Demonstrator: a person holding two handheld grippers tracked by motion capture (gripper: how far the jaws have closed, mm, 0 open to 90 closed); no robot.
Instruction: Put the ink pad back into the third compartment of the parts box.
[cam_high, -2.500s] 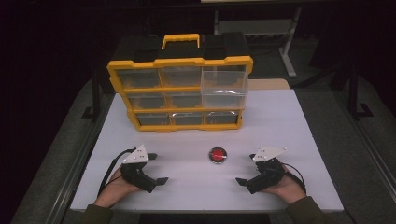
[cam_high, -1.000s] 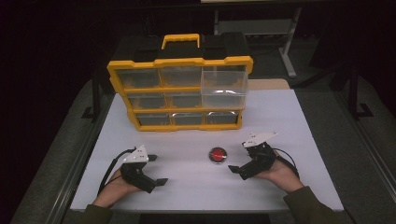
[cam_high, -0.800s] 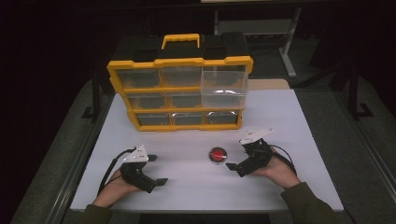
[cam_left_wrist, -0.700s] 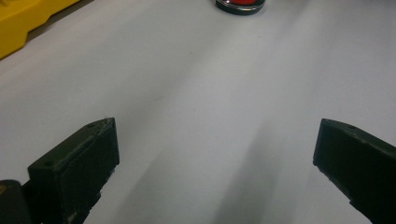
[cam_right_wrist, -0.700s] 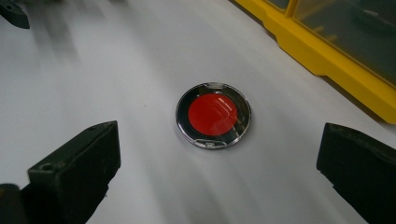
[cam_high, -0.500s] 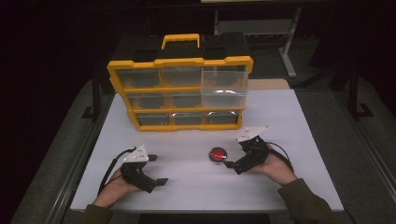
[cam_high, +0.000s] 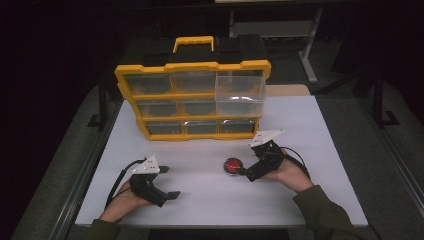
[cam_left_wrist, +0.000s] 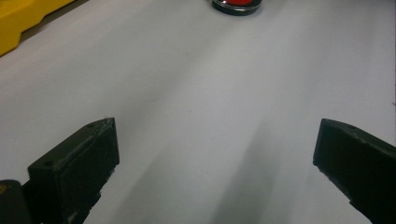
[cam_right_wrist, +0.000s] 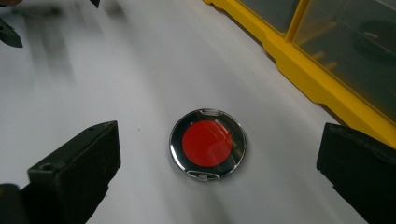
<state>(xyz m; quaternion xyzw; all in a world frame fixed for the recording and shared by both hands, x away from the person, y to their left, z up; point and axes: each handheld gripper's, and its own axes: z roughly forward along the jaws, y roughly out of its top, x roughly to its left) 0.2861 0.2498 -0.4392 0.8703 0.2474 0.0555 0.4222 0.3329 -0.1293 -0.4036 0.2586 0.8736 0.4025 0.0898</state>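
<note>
Round red compact (cam_right_wrist: 208, 143) flat on the white table (cam_high: 320, 150), in front of the yellow drawer organizer (cam_high: 192, 100).

Its clear lid sits in a black rim. The right gripper (cam_high: 248, 171) points at it, jaws spread wide, not touching; the left gripper (cam_high: 167, 182) rests well apart, also spread.

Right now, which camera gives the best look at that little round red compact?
The right gripper view: the red compact lies large between the open jaws, clear lid visible. The high view shows it small on the table; the left gripper view catches its edge.
</note>
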